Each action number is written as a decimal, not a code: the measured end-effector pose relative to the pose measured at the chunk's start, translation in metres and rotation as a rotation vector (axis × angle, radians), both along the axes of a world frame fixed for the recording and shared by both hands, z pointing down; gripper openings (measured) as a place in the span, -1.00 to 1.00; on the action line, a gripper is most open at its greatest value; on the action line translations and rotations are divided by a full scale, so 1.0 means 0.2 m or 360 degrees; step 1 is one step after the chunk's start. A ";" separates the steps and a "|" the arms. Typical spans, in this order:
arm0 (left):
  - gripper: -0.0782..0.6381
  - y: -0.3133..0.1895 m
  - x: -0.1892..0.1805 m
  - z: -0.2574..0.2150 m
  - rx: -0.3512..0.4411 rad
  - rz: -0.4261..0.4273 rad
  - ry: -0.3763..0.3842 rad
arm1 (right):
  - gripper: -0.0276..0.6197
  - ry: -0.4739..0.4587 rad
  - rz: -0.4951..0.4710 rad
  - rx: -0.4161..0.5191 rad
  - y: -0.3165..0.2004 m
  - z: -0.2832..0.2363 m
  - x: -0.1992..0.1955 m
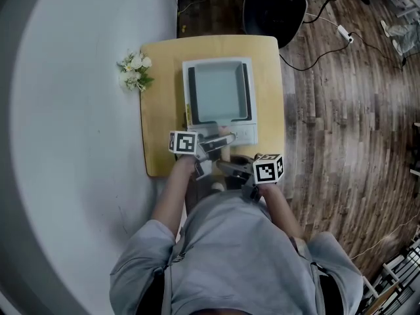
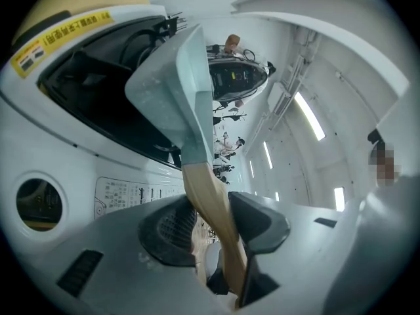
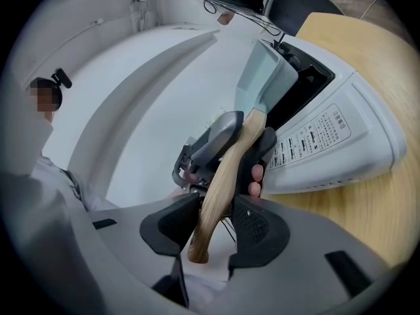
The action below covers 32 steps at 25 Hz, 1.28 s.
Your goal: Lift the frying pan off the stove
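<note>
One pan [image 1: 216, 90], square and pale grey, sits on the one stove [image 1: 244, 134], a white tabletop burner. The stove fills the middle of the table [image 1: 161, 110] and reaches close to its far edge. The pan's single wooden handle [image 3: 226, 166] juts out over the stove's control panel toward the table's near edge. Two grippers are on that handle, one behind the other. The left gripper [image 2: 213, 225] has it nearer the pan, both pads pressed against the wood from either side. The right gripper [image 3: 216, 225] pinches the free end, with the tip of the wood poking out just below its pads (its view also shows the left gripper farther up the handle, with a person's fingertips [image 3: 254, 172] beside it). Each gripper carries one marker cube [image 1: 184, 142], two in all, both over the table's near edge. One small bunch of white flowers [image 1: 134, 71] lies at the left edge, near the far left corner. Beyond the far edge stands one dark chair [image 1: 275, 5] on the wood floor [image 1: 348, 143]
</note>
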State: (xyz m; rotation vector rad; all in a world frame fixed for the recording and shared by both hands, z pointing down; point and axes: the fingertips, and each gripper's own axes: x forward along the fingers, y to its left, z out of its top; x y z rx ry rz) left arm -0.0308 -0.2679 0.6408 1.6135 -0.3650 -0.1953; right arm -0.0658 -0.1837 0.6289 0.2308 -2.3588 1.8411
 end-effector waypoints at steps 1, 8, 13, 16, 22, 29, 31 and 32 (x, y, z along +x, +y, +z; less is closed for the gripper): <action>-0.35 0.00 0.00 0.00 0.0002 0.0000 -0.0008 | -0.47 0.0003 -0.0001 0.0008 0.00 0.00 0.00; -0.35 0.01 0.00 -0.02 0.0061 -0.0053 -0.0058 | -0.46 -0.0001 -0.0015 0.0050 0.01 -0.01 0.00; -0.35 0.04 -0.01 -0.08 0.0169 -0.0057 -0.0113 | -0.47 0.0005 -0.0053 0.0128 0.05 -0.04 0.00; -0.35 0.06 -0.01 -0.14 0.0265 -0.0058 -0.0166 | -0.47 0.0003 -0.0077 0.0195 0.07 -0.07 0.00; -0.35 0.14 -0.01 -0.23 0.0373 -0.0073 -0.0177 | -0.47 -0.0041 -0.0082 0.0299 0.15 -0.16 0.00; -0.34 0.29 0.00 -0.31 0.0432 -0.0105 -0.0167 | -0.47 -0.0066 -0.0096 0.0383 0.31 -0.22 0.02; -0.34 0.35 0.00 -0.32 0.0459 -0.0099 -0.0182 | -0.47 -0.0069 -0.0101 0.0406 0.36 -0.23 0.02; -0.34 0.38 0.00 -0.34 0.0476 -0.0094 -0.0188 | -0.47 -0.0071 -0.0103 0.0420 0.39 -0.23 0.02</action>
